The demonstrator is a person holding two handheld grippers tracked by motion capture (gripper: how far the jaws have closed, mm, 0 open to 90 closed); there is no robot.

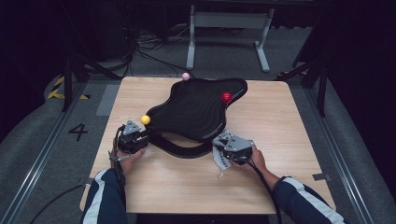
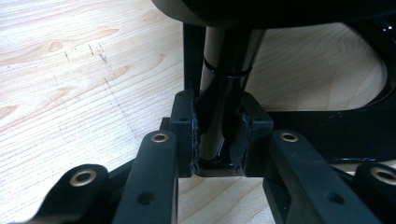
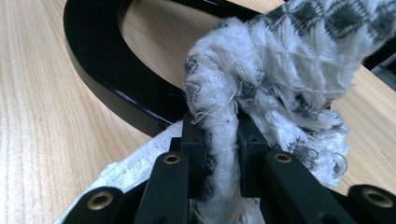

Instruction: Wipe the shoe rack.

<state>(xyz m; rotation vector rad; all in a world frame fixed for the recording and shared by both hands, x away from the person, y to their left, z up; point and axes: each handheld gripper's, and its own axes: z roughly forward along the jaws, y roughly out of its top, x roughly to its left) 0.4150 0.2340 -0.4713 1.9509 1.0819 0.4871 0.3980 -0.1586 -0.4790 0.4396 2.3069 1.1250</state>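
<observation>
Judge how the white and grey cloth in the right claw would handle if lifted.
The cloth looks floppy: it bunches and twists between the right claw jaws. Probably light, with a loose tail trailing on the table. Its frayed threads may snag.

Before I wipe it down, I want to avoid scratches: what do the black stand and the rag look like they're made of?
The black stand looks like glossy lacquered plastic or coated metal, since its curved base shows sharp highlights; which one I can't tell. The rag is soft woven cloth, white with a grey pattern, with frayed loose threads. The table looks like matte light wood, by its grain.
</observation>
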